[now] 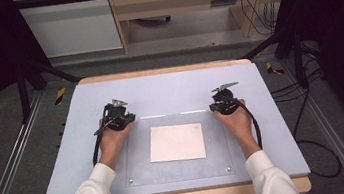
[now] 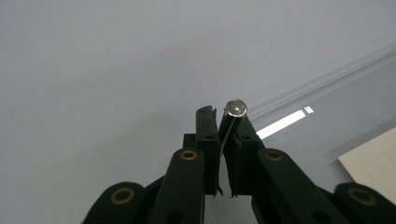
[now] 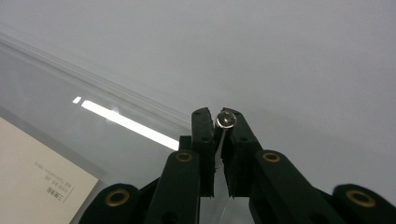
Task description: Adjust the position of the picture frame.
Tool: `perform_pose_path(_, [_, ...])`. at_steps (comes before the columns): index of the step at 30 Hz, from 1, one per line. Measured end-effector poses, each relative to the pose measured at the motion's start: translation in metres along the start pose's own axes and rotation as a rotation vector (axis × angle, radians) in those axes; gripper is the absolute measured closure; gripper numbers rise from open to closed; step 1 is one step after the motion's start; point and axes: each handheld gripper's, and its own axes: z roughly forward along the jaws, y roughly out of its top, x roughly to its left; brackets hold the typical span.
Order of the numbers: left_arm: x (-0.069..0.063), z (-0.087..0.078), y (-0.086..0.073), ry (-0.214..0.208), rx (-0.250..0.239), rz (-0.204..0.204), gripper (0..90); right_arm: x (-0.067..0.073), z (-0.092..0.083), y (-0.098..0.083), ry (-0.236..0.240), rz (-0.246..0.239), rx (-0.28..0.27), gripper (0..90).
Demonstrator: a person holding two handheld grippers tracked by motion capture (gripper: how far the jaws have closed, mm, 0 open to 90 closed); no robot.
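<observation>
A clear acrylic plate [image 1: 140, 156] lies on the grey mat [image 1: 169, 90], covering a white sheet of paper [image 1: 176, 142]. My left gripper [image 1: 125, 117] sits at the plate's far left corner and my right gripper [image 1: 221, 104] at its far right corner. In the left gripper view the left gripper [image 2: 223, 114] is shut on a round-headed metal screw [image 2: 236, 108]. In the right gripper view the right gripper [image 3: 217, 115] is shut on a like screw [image 3: 226, 119]. The paper [image 2: 373, 161] [image 3: 32, 182] lies off to the side under the plate [image 2: 336, 121] [image 3: 56, 93].
Two small screws [image 1: 130, 181] [image 1: 229, 169] stand at the plate's near corners. The mat rests on a wooden table edge [image 1: 156, 72]. Black frame posts [image 1: 30, 70] and cables [image 1: 319, 158] flank the table on the floor.
</observation>
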Motion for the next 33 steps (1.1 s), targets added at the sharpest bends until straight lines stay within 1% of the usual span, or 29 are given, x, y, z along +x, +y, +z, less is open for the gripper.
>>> perform_pose_path(2, [0.000,0.000,0.000,0.007,0.001,0.008,84.1,0.000,0.000,0.000,0.000,0.000,0.001,84.4])
perform_pose_path(5, [-0.001,0.001,-0.001,0.014,0.000,0.003,84.1,0.000,0.001,-0.002,0.001,0.002,-0.007,84.5])
perform_pose_path(7, [-0.001,0.000,-0.001,0.019,0.007,0.014,84.2,0.000,0.002,-0.003,0.001,-0.008,-0.012,84.6])
perform_pose_path(8, [-0.003,0.000,-0.001,0.025,0.002,0.011,84.2,0.000,0.002,-0.003,0.004,-0.007,-0.013,84.6])
perform_pose_path(9, [-0.002,0.000,-0.002,0.029,0.008,0.021,84.2,0.000,0.002,-0.003,0.000,-0.007,-0.012,84.6])
perform_pose_path(10, [-0.002,0.000,-0.002,0.029,0.008,0.021,84.2,0.000,0.002,-0.003,0.000,-0.007,-0.012,84.6])
perform_pose_path(12, [-0.002,0.000,-0.002,0.021,0.008,0.006,84.2,0.001,0.003,-0.003,-0.001,-0.004,-0.007,84.6])
perform_pose_path(19, [-0.002,0.002,-0.005,0.022,-0.014,-0.009,84.1,0.001,0.003,-0.004,0.003,0.002,-0.017,84.0])
perform_pose_path(20, [-0.002,0.002,-0.005,0.025,-0.016,-0.008,84.0,0.001,0.003,-0.004,0.009,0.008,-0.021,83.3])
perform_pose_path(21, [-0.002,0.002,-0.005,0.025,-0.017,-0.009,83.9,0.000,0.004,-0.005,0.002,0.009,-0.028,80.9])
perform_pose_path(23, [-0.001,0.001,-0.006,0.019,-0.022,-0.026,83.2,0.000,0.003,-0.006,-0.020,0.011,-0.040,72.4])
perform_pose_path(24, [-0.001,0.001,-0.007,0.016,-0.029,-0.032,82.3,-0.001,0.003,-0.007,-0.028,0.013,-0.049,69.8])
perform_pose_path(25, [-0.001,0.000,-0.008,0.015,-0.045,-0.036,80.0,-0.002,0.001,-0.009,-0.016,0.014,-0.067,69.6])
perform_pose_path(27, [-0.002,-0.004,-0.008,0.015,-0.071,-0.033,74.4,0.000,-0.004,-0.011,-0.025,-0.005,-0.086,67.6])
perform_pose_path(28, [-0.002,-0.005,-0.008,0.017,-0.083,-0.029,70.1,0.002,-0.007,-0.012,-0.027,-0.019,-0.105,67.3])
perform_pose_path(30, [-0.004,-0.009,-0.010,0.022,-0.101,-0.006,64.1,0.004,-0.015,-0.012,-0.026,-0.052,-0.151,66.9])
perform_pose_path(32, [-0.006,-0.012,-0.012,0.034,-0.120,0.021,62.7,0.007,-0.020,-0.012,-0.019,-0.068,-0.181,67.0])
perform_pose_path(33, [-0.007,-0.013,-0.013,0.036,-0.139,0.028,61.6,0.008,-0.022,-0.012,-0.028,-0.083,-0.185,67.0])
